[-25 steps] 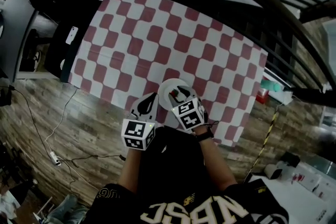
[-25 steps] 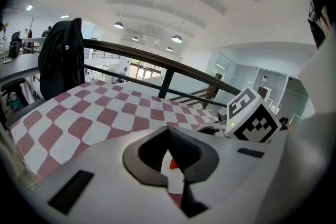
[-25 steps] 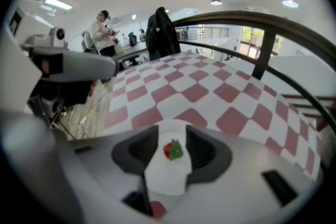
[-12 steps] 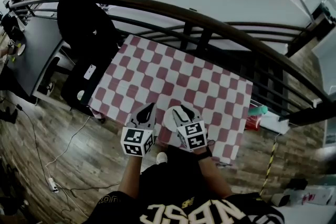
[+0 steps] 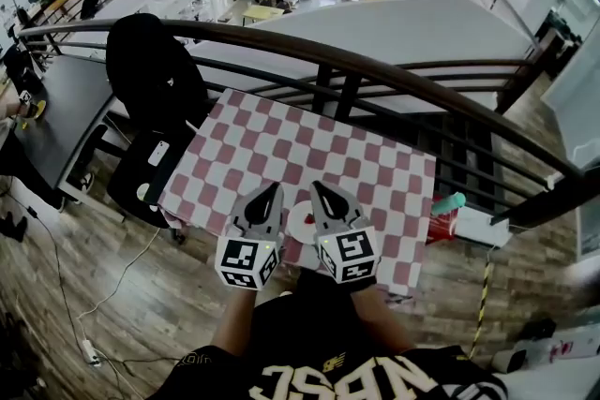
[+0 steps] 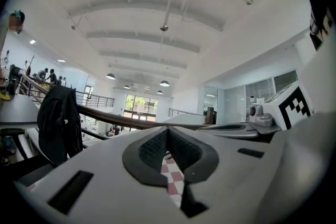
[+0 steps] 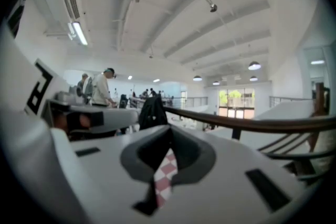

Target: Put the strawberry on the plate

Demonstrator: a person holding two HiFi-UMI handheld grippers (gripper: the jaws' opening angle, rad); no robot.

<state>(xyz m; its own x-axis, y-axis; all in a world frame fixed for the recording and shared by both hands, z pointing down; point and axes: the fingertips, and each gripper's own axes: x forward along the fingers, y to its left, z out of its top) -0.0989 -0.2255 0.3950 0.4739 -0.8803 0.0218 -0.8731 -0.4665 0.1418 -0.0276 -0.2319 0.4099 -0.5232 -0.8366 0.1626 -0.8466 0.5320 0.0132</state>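
Note:
In the head view a white plate (image 5: 296, 227) lies near the front edge of the red-and-white checked table (image 5: 309, 159). A small red thing (image 5: 307, 221) on it looks like the strawberry. My left gripper (image 5: 272, 188) is just left of the plate and my right gripper (image 5: 316, 186) just right of it. Both are raised and point away from me. Both are shut and hold nothing. The left gripper view shows its jaws (image 6: 168, 131) pressed together, with only checked cloth in the slit. In the right gripper view the right gripper (image 7: 169, 132) looks the same.
A dark curved railing (image 5: 375, 70) runs behind the table. A black chair with a jacket (image 5: 150, 75) stands at the table's left, with a dark desk (image 5: 47, 122) beyond it. A red and green thing (image 5: 444, 216) sits by the table's right edge. The floor is wood.
The right gripper's jaws stood open over the plate and are now shut and drawn back. The head view has tilted up, so the table looks smaller and farther away.

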